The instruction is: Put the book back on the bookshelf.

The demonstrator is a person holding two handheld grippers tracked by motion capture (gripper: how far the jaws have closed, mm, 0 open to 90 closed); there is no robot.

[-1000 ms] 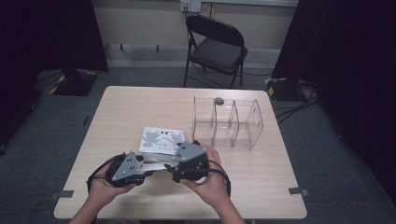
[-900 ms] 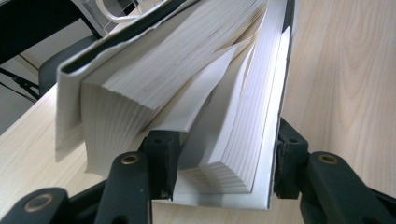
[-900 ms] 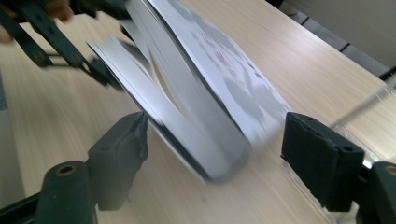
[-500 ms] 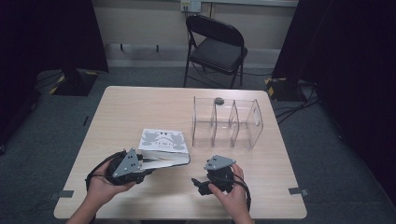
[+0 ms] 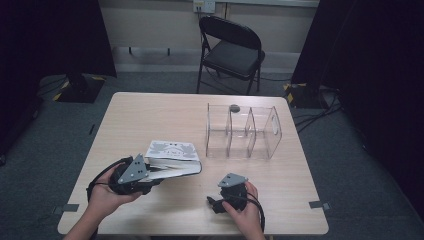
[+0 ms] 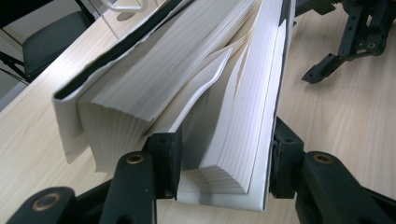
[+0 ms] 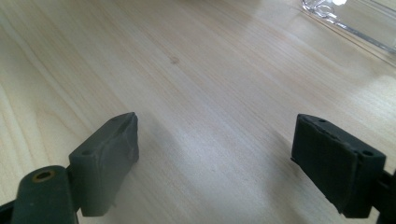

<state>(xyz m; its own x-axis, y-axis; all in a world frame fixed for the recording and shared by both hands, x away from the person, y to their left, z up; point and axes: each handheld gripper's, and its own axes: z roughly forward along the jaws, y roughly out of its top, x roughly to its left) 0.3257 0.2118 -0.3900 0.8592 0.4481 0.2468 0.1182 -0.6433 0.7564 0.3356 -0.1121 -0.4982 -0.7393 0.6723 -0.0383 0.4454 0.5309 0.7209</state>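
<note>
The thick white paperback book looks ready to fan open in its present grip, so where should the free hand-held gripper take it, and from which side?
Probably the closed spine edge of the thick white paperback book, approached from the table's far side. The left hand-held gripper pinches only part of the page block, so loose pages splay; the spine keeps everything bound.
</note>
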